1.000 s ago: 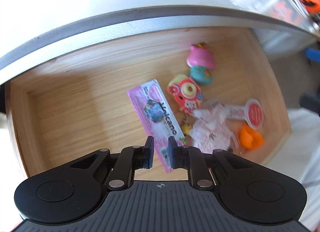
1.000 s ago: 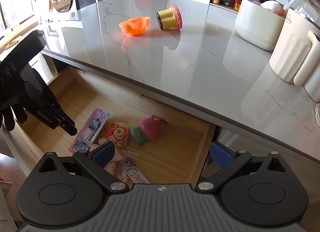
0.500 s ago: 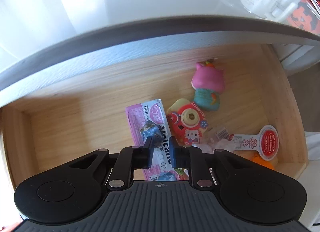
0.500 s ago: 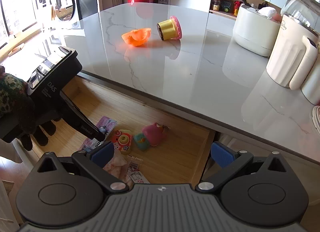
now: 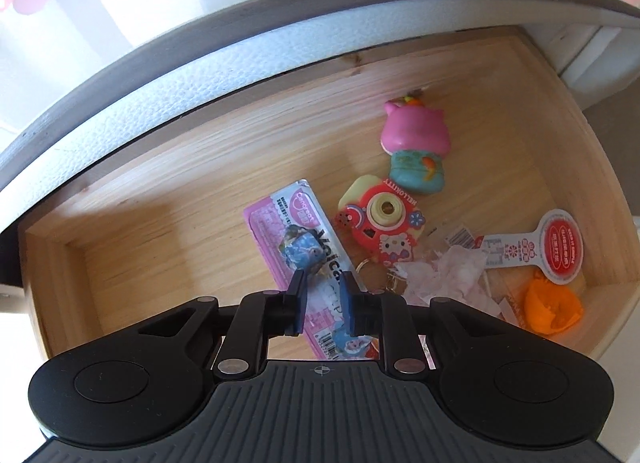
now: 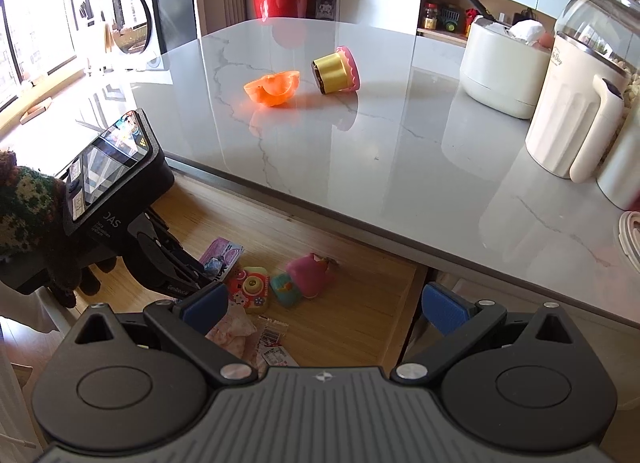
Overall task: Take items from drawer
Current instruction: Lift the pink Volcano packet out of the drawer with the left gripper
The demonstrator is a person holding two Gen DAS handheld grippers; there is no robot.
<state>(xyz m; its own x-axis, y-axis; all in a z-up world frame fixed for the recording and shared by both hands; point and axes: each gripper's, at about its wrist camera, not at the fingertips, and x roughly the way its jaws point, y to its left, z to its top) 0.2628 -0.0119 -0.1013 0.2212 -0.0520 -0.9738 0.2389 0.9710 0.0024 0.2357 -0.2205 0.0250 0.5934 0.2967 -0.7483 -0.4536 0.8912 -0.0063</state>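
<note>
Drawer (image 5: 168,167) pulled open under the marble counter (image 6: 360,135), holding toys. Left gripper (image 5: 323,299) now lower and nearer than a second ago, jaws opening over the pink "Volcano" packet (image 5: 296,247), nothing pinched: pickup imminent. Right gripper (image 6: 320,303) spread wide, empty. Beside the packet, "HELLO KITTY" toy camera (image 5: 380,219).

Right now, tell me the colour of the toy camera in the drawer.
Red body with a pale yellow lens: the toy camera, clearest in the left wrist view.
</note>
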